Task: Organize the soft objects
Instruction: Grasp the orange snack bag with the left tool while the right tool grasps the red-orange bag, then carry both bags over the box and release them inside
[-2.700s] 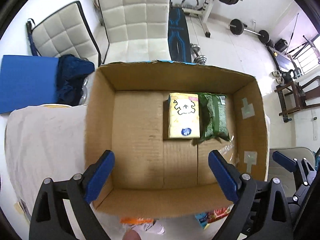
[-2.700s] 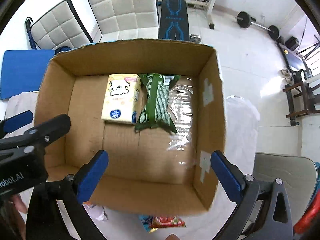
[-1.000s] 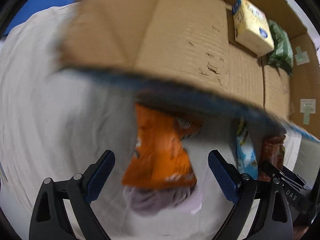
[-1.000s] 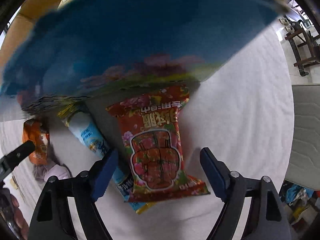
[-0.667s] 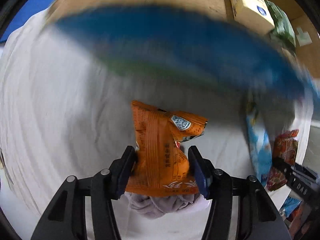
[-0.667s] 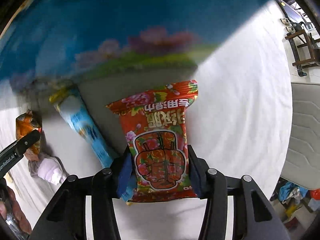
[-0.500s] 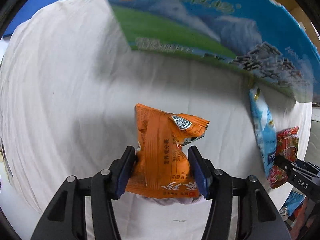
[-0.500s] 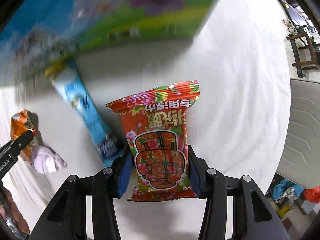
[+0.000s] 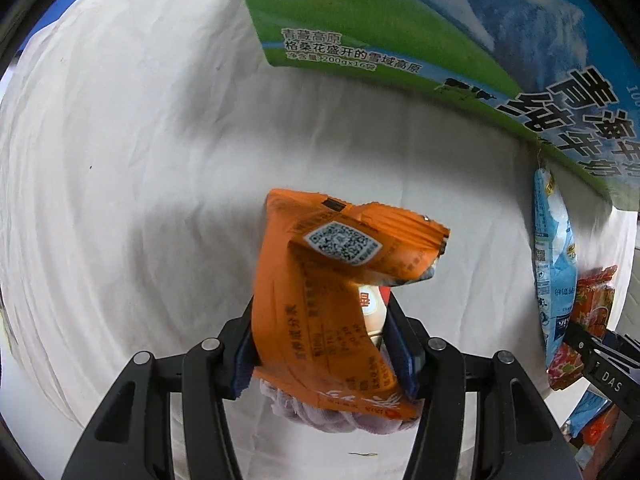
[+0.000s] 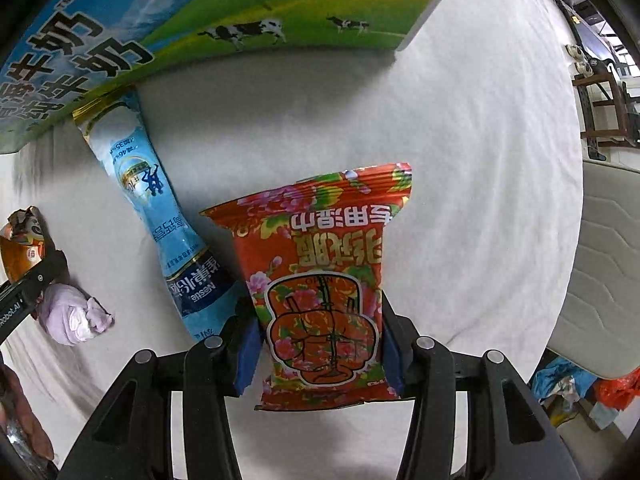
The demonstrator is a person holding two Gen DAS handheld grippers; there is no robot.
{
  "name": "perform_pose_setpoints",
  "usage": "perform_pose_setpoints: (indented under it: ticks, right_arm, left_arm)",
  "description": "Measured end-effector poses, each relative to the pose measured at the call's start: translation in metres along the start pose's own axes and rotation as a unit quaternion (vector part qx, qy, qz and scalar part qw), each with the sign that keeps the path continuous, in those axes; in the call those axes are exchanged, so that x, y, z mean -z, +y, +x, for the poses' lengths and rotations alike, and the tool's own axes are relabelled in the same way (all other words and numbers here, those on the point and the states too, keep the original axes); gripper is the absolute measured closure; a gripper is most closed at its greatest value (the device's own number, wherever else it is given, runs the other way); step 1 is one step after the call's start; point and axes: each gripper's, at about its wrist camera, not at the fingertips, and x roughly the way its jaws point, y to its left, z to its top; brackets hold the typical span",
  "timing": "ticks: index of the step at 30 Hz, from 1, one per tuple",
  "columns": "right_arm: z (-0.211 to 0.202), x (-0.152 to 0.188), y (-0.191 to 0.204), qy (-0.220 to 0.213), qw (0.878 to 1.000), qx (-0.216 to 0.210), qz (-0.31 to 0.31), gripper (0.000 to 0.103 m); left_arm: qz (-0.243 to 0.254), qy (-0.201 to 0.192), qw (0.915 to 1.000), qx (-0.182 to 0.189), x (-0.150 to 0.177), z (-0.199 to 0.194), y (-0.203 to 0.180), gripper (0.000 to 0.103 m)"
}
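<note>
My left gripper [image 9: 326, 354] is shut on an orange snack packet [image 9: 324, 312] and holds it above the white cloth; the packet is crumpled and tilted. A lilac soft bundle [image 9: 320, 416] lies under it. My right gripper [image 10: 322, 354] is shut on a red flowered packet [image 10: 324, 280], lifted a little off the cloth. A long light-blue sachet [image 10: 160, 216] lies on the cloth left of it. The cardboard box's printed outer wall [image 10: 160, 24] fills the top of both views [image 9: 440, 40].
The white-covered table [image 10: 480, 160] curves away to its right edge, with a padded white seat [image 10: 608, 260] beyond. The lilac bundle [image 10: 72, 318] and the left gripper with the orange packet [image 10: 20, 252] show at the right wrist view's left edge.
Both grippers came down from over the open box, closed on the orange and red packets, and have lifted them off the cloth. The lilac bundle stays on the cloth.
</note>
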Motion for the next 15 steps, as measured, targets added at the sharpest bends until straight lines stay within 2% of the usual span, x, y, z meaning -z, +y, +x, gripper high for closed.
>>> perform_pose_setpoints:
  ticks: [6,15]
  right_arm:
    - [0.0,-0.004,0.003,-0.001,1.0,0.001,0.001,0.052]
    - [-0.027,0.017,0.01,-0.033,0.999,-0.004,-0.017,0.054]
  left_arm:
    - [0.001,-0.009,1.0,0.001,0.001,-0.008,0.009,0.058]
    - [0.018,-0.059,0.9981,-0.004,0.032,-0.045,0.004,0.059]
